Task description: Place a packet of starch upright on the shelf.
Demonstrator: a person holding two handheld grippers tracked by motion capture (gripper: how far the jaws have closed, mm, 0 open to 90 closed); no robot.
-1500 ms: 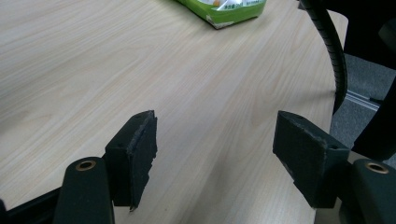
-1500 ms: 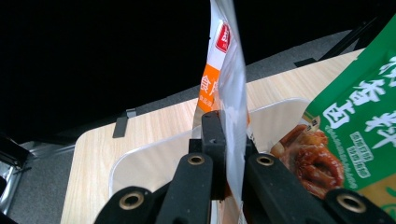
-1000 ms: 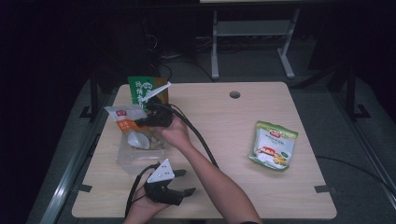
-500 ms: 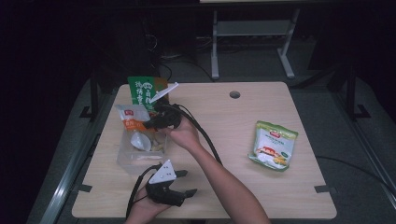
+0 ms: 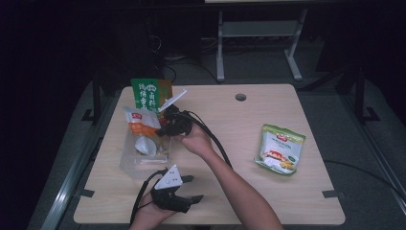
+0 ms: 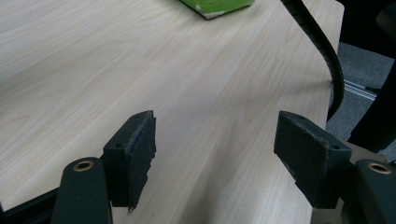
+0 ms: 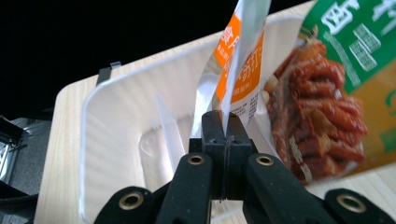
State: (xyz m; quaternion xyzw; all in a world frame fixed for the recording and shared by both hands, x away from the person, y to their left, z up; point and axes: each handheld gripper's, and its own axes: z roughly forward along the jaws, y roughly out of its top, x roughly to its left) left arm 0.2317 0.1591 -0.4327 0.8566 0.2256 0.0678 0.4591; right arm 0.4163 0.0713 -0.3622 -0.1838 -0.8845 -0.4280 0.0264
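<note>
Orange-and-silver snack pouch [image 7: 240, 70], Chinese print too small to read, stands in the clear plastic tub [image 7: 116, 140] at frame centre, pinched by the right gripper [image 7: 226, 140]. The left gripper [image 6: 212, 154], lower frame, gapes empty.

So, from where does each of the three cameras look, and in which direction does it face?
High view: above the person's side, facing forward and down on the table; both forearms, left gripper and right gripper show.
Left gripper view: on the left gripper, along its open jaws, across bare table.
Right gripper view: on the right gripper, jaws shut on the orange packet, facing the clear tray.
Shared: high and right gripper views both show the tray and the green bag.
</note>
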